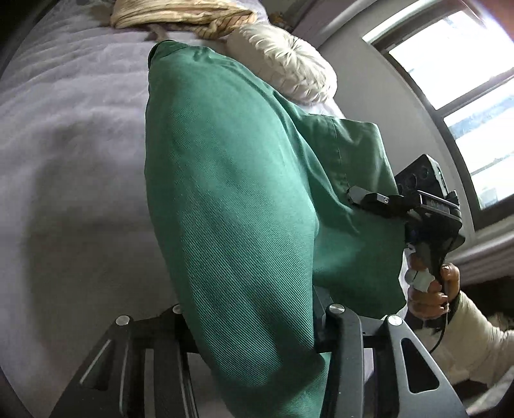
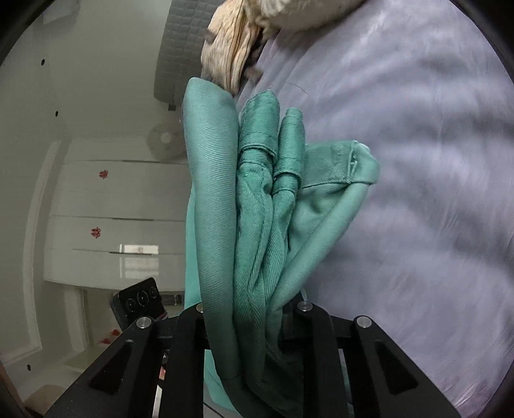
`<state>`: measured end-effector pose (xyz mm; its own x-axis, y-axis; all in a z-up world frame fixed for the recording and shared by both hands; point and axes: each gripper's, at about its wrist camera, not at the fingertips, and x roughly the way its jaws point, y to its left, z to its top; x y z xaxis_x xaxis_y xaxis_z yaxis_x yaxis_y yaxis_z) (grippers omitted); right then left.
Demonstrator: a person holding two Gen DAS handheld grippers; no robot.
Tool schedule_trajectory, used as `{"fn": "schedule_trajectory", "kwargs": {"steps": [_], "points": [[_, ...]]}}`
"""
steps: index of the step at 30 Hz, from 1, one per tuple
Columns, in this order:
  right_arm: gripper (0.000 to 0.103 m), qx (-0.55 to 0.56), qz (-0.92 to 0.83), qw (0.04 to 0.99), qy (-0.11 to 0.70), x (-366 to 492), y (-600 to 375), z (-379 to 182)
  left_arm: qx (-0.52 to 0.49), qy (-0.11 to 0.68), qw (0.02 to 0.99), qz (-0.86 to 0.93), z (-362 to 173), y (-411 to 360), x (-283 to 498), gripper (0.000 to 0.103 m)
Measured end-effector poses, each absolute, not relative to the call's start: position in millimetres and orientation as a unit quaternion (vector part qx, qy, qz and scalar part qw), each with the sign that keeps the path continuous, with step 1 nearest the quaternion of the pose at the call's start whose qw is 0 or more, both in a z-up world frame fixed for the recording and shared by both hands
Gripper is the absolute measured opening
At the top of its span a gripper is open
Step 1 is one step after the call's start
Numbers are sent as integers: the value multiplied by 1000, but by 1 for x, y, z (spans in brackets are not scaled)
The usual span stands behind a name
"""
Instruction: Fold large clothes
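Note:
A large green garment [image 1: 225, 180] hangs lifted off the bed, and both grippers hold it. In the left wrist view it spills thickly between the fingers of my left gripper [image 1: 253, 312], which is shut on it; its far end reaches toward the pillows. My right gripper [image 1: 352, 194], carried by a hand [image 1: 430, 289], pinches the garment's hemmed right edge. In the right wrist view several bunched folds of the green garment [image 2: 257, 199] stand up from between the fingers of my right gripper [image 2: 250, 308], shut on them. The pads are hidden by cloth.
The bed [image 1: 70, 154] has a lavender sheet. A beige striped cloth [image 1: 180, 14] and a white ruffled pillow [image 1: 289, 61] lie at its head. A window [image 1: 462, 96] is to the right. White drawers [image 2: 106, 209] and a fan [image 2: 163, 144] stand beyond the bed.

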<state>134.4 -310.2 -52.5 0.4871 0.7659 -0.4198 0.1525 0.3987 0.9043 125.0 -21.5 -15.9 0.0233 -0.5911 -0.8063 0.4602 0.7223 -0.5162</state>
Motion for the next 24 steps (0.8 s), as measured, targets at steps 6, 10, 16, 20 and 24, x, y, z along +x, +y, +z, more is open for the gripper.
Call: {"fn": "schedule_trajectory", "kwargs": {"steps": [6, 10, 16, 20, 24], "points": [[21, 535, 211, 662, 481, 92, -228, -87, -36, 637, 695, -331, -38, 66, 78, 48], [24, 522, 173, 645, 531, 82, -186, -130, -14, 675, 679, -287, -82, 95, 57, 54], [63, 413, 139, 703, 562, 90, -180, -96, 7, 658, 692, -297, -57, 120, 47, 54], [65, 369, 92, 740, 554, 83, -193, -71, 1, 608, 740, -287, -20, 140, 55, 55], [46, 361, 70, 757, 540, 89, -209, -64, -12, 586, 773, -244, -26, 132, 90, 55]]}}
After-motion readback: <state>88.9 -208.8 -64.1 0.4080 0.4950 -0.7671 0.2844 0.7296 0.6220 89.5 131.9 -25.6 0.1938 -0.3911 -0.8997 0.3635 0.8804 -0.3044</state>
